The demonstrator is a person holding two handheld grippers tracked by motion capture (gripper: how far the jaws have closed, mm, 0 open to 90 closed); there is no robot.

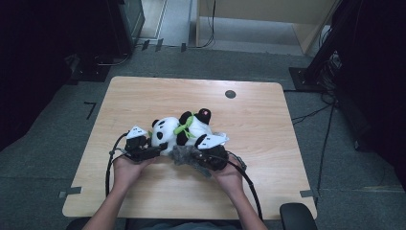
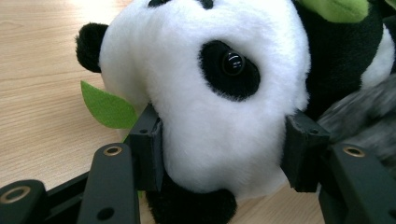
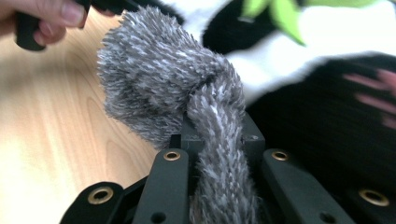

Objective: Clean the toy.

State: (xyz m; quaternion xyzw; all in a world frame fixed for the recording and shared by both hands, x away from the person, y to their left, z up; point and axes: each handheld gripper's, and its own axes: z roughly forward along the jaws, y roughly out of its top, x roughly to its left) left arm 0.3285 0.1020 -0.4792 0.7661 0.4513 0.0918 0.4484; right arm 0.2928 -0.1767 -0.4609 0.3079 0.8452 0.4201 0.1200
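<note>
A black-and-white plush panda (image 1: pixel 182 129) with a green scarf lies on the wooden table (image 1: pixel 258 124). My left gripper (image 1: pixel 158 149) is shut on the panda's head (image 2: pixel 210 98), one black pad pressing each side of the white fur. A green felt leaf (image 2: pixel 108 108) sticks out beside the head. My right gripper (image 1: pixel 196 157) is shut on a grey fuzzy cloth (image 3: pixel 187 93), which bunches up above the jaws and hangs down between them. In the high view the grey cloth (image 1: pixel 184 154) lies against the panda's near side, between the two grippers.
A small dark round grommet (image 1: pixel 230 94) sits near the table's far edge. Black cables (image 1: pixel 249 179) trail from both grippers toward the near edge. Dark stands and cables border the table on the grey carpet at right and far left.
</note>
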